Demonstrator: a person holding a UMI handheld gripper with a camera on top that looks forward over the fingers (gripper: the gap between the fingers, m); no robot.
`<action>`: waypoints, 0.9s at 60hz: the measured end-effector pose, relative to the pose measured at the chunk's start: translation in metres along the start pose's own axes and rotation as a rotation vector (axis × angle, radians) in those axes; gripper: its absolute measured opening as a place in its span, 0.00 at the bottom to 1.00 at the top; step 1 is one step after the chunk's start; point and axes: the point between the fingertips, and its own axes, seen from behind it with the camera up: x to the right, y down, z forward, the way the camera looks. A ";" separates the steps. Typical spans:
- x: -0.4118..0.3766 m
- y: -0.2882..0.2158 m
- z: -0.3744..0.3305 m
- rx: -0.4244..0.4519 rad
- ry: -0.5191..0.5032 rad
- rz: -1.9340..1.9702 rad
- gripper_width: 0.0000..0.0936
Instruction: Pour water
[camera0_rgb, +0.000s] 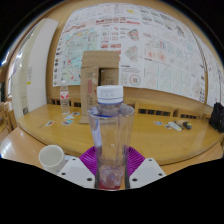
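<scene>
Now the gripper (110, 172) clamps one clear bottle (110, 135); one white cup (51, 157) stands beside it.

One bottle (110, 135), one cup (51, 157), perhaps.

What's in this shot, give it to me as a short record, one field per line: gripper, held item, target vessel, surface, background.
gripper: gripper, fingers shut on the bottle
held item: bottle, clear plastic, upright, white cap on
target vessel: white cup, on the table beside the bottle, apart from it
surface: wooden table
background: cardboard box beyond the bottle; poster wall
</scene>
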 end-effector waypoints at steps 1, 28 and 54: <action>-0.001 0.004 0.002 -0.003 -0.003 0.005 0.35; -0.004 0.032 0.005 -0.074 -0.001 0.080 0.65; -0.026 0.004 -0.193 -0.172 0.116 0.079 0.91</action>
